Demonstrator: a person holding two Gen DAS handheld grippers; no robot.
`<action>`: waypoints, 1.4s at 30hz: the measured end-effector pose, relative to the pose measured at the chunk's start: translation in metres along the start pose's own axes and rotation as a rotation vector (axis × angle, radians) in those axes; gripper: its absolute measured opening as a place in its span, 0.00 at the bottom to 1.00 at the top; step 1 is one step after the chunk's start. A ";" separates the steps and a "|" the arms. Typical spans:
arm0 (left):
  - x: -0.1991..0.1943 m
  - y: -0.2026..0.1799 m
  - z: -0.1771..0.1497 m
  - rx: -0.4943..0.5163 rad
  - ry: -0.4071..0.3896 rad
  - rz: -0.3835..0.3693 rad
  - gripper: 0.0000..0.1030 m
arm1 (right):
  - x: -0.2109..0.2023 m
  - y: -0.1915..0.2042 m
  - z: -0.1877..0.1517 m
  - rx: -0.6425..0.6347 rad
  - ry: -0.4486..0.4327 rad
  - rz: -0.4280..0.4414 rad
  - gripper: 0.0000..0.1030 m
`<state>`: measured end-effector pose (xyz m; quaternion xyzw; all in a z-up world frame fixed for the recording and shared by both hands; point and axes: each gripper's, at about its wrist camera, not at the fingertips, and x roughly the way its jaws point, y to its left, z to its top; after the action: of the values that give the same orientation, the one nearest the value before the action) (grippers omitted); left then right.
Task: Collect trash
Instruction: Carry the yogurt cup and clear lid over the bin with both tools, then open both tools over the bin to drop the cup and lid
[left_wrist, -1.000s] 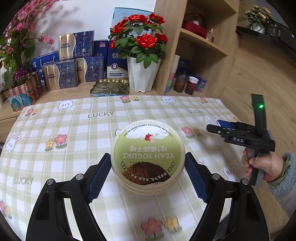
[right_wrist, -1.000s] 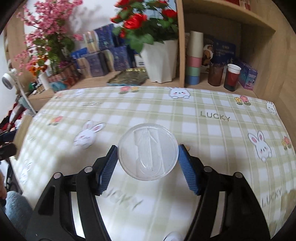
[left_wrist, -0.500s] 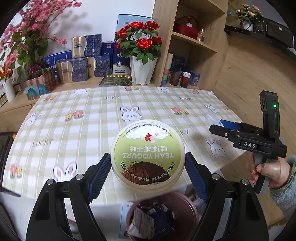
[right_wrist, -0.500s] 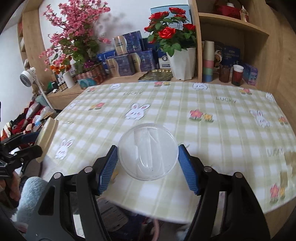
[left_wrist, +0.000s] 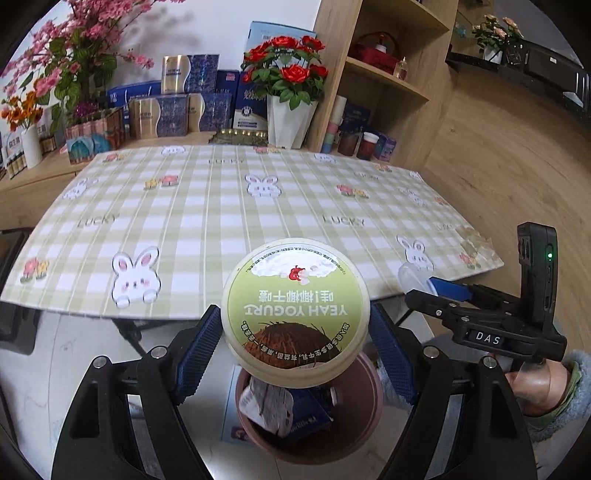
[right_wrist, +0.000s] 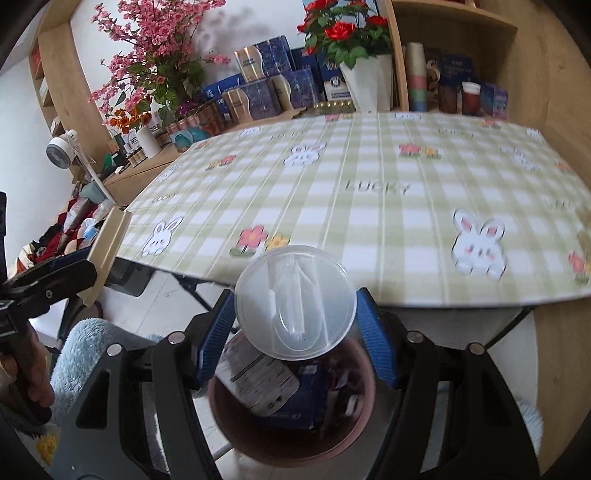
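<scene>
My left gripper (left_wrist: 295, 343) is shut on a round green yogurt tub (left_wrist: 295, 308) and holds it above a brown trash bin (left_wrist: 365, 421) on the floor. My right gripper (right_wrist: 295, 332) is shut on a clear plastic lid (right_wrist: 295, 301) and holds it above the same bin (right_wrist: 229, 428), which has wrappers and a blue carton in it. In the left wrist view the right gripper (left_wrist: 439, 295) shows at the right with the lid edge-on. In the right wrist view the left gripper (right_wrist: 85, 262) shows at the far left with the tub's side.
A table with a green checked rabbit cloth (left_wrist: 229, 206) stands just beyond the bin, its front edge close to both grippers. Flower vases, blue boxes and a wooden shelf (left_wrist: 384, 77) stand behind it. Table legs (right_wrist: 192, 291) stand near the bin.
Both grippers have pulled back off the table and lowered, each still holding its item. The trash bin now sits directly under the tub and the lid.
</scene>
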<state>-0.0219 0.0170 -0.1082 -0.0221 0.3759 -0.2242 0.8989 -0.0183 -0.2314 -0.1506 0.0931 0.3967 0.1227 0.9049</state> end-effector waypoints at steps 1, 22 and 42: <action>0.000 0.001 -0.003 -0.009 0.005 -0.002 0.76 | 0.001 0.000 -0.004 0.011 0.005 0.006 0.65; 0.015 0.008 -0.028 -0.083 0.059 0.001 0.76 | 0.006 -0.004 -0.026 0.062 0.005 0.009 0.75; 0.064 -0.017 -0.044 0.016 0.207 -0.021 0.77 | 0.004 -0.036 -0.033 0.156 -0.038 -0.083 0.90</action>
<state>-0.0193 -0.0199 -0.1792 0.0045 0.4648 -0.2376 0.8529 -0.0347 -0.2621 -0.1848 0.1490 0.3914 0.0523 0.9066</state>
